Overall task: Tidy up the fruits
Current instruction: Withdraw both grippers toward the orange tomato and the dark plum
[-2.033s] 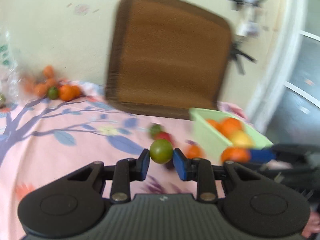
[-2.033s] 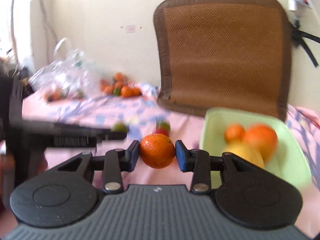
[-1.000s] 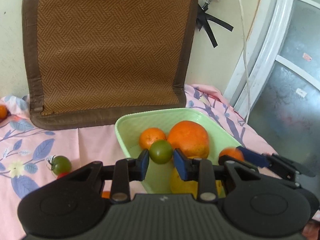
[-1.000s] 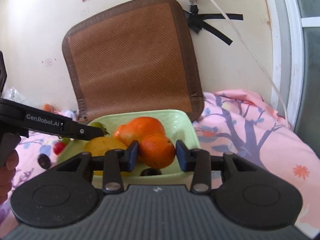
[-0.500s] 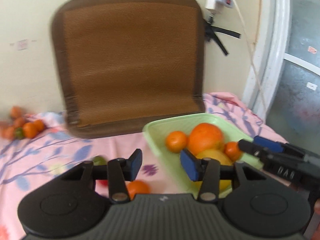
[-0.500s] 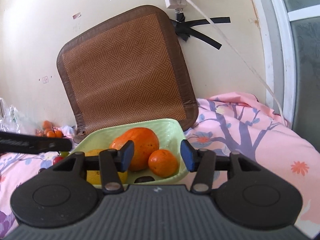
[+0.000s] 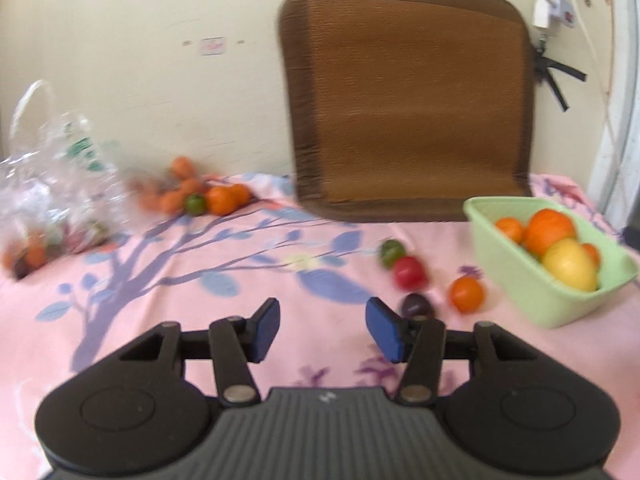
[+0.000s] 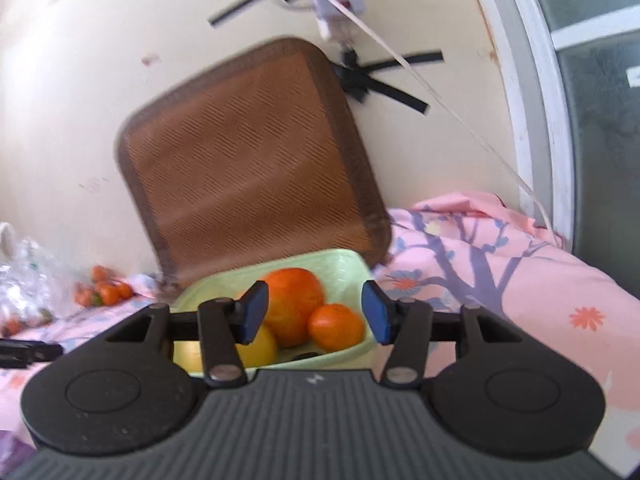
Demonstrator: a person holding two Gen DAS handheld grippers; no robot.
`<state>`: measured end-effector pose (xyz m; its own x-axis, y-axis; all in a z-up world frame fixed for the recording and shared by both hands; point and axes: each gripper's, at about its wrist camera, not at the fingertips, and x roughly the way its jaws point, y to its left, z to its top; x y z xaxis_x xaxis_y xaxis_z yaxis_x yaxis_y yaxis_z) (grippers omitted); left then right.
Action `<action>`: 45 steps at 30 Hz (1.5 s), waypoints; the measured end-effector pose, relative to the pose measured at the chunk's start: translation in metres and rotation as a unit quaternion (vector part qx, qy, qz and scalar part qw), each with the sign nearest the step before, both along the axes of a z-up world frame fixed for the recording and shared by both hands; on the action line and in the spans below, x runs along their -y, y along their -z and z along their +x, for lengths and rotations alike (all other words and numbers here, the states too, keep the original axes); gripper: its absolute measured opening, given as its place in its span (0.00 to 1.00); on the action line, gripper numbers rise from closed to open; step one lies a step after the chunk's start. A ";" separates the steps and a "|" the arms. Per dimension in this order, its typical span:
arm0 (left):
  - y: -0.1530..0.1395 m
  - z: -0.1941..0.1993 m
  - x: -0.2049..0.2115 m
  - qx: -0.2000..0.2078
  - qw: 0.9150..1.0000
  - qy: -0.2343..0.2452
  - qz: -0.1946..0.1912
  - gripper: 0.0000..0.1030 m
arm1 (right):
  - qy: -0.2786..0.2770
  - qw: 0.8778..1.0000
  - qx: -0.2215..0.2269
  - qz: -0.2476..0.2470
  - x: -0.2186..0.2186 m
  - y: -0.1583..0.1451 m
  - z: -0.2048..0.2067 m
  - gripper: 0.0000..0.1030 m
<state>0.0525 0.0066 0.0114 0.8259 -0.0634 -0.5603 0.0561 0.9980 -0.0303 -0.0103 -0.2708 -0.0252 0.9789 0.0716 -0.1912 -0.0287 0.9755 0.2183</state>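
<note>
**Both hand-held grippers empty, more fruit waiting on the cloth**

A pink cloth with a purple tree print [image 7: 192, 280] covers the surface; whether a bed or a desk lies under it cannot be told. A brown woven cushion [image 7: 408, 100] leans on the wall at the upper right of the left wrist view. Below it, at the right edge, sits the pale green tub [image 7: 536, 300], already holding a large orange [image 7: 550, 226], a yellow fruit [image 7: 568, 266] and smaller oranges. A clear plastic bag [image 7: 52, 184] lies at the far left, with a pile of small oranges [image 7: 200, 196] just right of it.

Loose fruit lies between the tub and the frame's centre: a small orange [image 7: 466, 294], a red tomato [image 7: 409, 273], a green tomato [image 7: 390, 251] and a dark plum-like fruit [image 7: 416, 306], all blurred.

The left hand-held gripper [image 7: 322, 330] has just been opening; its blue pads stand apart with only cloth between them. The right hand-held gripper [image 8: 312, 316] hangs before the tub with its pads apart and gripping nothing, the tub's oranges showing through the gap.

The step in hand looks like going back for more fruit. The left one would need to swing right and dip to straddle the dark fruit or the small orange, then close gently.
</note>
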 end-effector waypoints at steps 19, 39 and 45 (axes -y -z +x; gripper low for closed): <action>0.020 -0.002 -0.045 0.000 0.997 0.000 -0.079 0.45 | -0.152 0.954 -0.083 -0.243 -0.162 0.015 0.037 0.27; 0.015 -0.010 -0.037 0.032 0.996 0.034 -0.071 0.48 | -0.142 0.925 -0.088 -0.342 -0.169 0.015 0.045 0.29; 0.014 0.003 0.001 0.013 0.992 0.108 -0.069 0.48 | -0.152 0.953 -0.090 -0.247 -0.136 0.020 -0.005 0.29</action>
<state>0.0557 0.0052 -0.0031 0.7990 -0.3145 -0.5126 0.2699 0.9492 -0.1616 -0.0154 -0.1350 -0.0452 0.8756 0.2040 -0.4379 -0.3312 0.9134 -0.2366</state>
